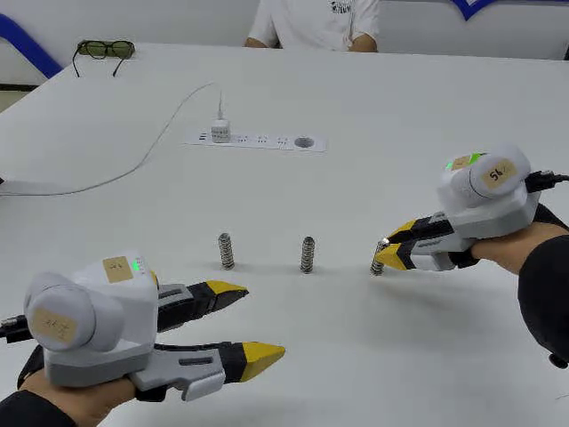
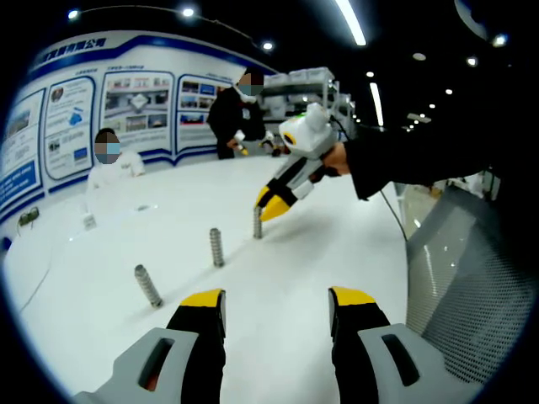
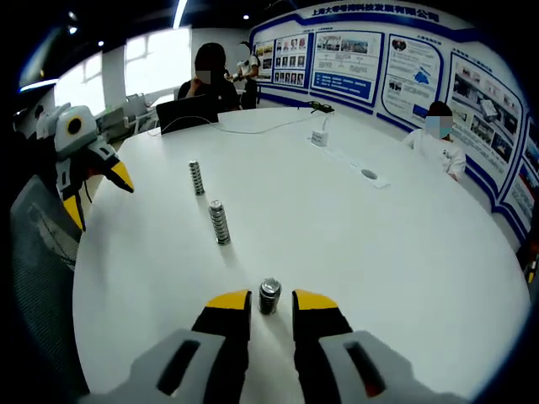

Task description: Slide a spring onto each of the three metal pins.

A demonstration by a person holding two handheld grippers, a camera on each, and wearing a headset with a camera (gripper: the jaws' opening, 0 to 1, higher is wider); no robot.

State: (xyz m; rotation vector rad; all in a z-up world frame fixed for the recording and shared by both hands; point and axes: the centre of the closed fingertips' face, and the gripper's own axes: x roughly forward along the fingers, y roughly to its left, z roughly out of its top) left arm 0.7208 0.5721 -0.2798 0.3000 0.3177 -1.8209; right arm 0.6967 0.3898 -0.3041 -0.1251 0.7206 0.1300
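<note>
Three metal pins stand in a row on the white table, each with a spring on it: the left spring (image 1: 227,251), the middle spring (image 1: 308,254) and the right spring (image 1: 379,261). My right gripper (image 1: 384,253) is at the right spring (image 3: 269,296), whose top sits between the yellow fingertips (image 3: 229,303) with a small gap on each side, so the jaws are slightly open. My left gripper (image 1: 258,322) hovers low at the near left with its jaws wide open and nothing between them. In the left gripper view the springs (image 2: 217,247) run away toward the right gripper (image 2: 274,202).
A white power strip (image 1: 258,140) with a plugged charger and cable lies behind the pins. Dark glasses (image 1: 105,49) rest at the far left. A person (image 1: 313,22) sits at the far edge of the table (image 1: 356,356).
</note>
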